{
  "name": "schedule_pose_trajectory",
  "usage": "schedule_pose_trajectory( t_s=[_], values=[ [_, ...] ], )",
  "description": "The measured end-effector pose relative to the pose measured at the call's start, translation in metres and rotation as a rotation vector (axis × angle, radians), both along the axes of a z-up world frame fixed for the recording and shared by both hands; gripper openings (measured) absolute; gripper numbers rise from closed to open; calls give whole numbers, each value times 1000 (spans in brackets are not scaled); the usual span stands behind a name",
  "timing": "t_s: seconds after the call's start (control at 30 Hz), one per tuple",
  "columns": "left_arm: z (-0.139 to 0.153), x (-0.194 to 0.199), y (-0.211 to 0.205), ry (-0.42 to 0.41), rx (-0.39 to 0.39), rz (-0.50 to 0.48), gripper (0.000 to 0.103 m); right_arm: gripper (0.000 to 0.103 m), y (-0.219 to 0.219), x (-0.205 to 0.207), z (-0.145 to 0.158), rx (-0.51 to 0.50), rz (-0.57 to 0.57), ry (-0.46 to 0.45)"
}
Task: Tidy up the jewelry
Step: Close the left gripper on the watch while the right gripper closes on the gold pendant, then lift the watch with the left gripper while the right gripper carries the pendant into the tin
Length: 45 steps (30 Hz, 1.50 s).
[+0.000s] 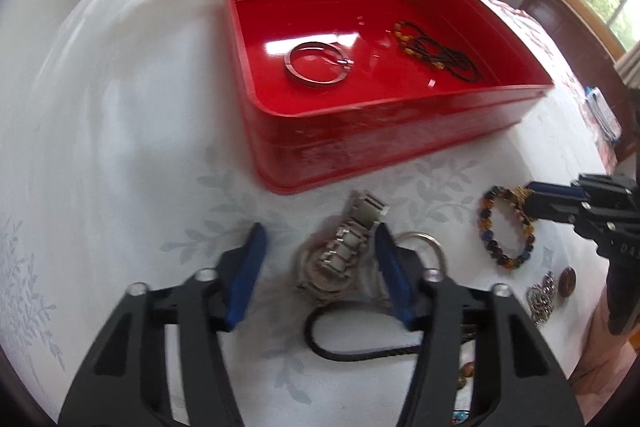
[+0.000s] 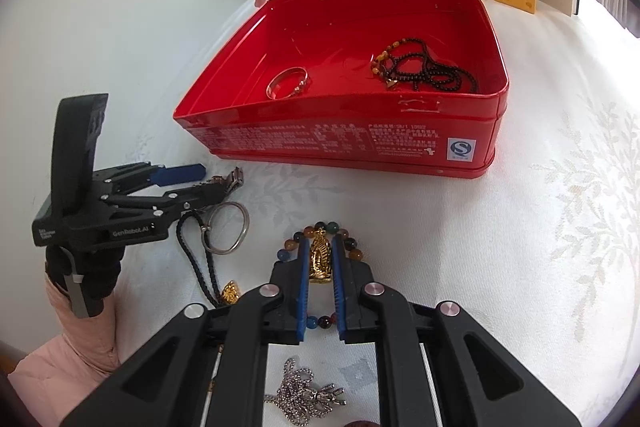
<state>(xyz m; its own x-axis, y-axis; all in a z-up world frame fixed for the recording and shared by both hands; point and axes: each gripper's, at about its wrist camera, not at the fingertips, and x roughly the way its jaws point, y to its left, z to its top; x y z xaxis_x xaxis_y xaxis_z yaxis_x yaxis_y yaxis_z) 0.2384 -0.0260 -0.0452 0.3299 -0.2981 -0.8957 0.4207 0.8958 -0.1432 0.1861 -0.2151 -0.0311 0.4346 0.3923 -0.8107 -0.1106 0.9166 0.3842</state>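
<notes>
My left gripper [image 1: 320, 239] stands partly open around the steel watch [image 1: 340, 255], its blue pads not touching it. My right gripper [image 2: 322, 259] is clamped on a gold pendant [image 2: 320, 259] of the beaded bracelet [image 1: 506, 227]. The red tin [image 2: 400, 143] sits just ahead of both, holding a bangle [image 1: 316, 65] and a dark necklace [image 2: 424, 69].

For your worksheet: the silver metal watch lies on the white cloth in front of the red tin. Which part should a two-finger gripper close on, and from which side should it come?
Probably the link band just above the case of the watch, from above. The left gripper already straddles it, jaws apart, one pad each side. The band is narrow and flat-sided; the round case is wider and likelier to slip.
</notes>
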Motion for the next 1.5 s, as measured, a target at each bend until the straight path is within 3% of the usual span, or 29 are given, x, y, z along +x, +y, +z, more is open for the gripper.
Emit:
schedule_pose_trajectory(
  t_s=[0.03, 0.23, 1.03, 1.5],
  values=[
    [0, -2, -3, 4, -6, -13, 33, 11, 0, 0, 0, 0, -1, 1],
    [-1, -5, -12, -14, 16, -11, 31, 11, -2, 1, 0, 1, -10, 7],
    [58, -40, 15, -141, -185, 16, 29, 11, -16, -7, 23, 67, -30, -77],
    [94, -45, 10, -179, -229, 22, 29, 11, -17, -11, 57, 92, -26, -141]
  ],
)
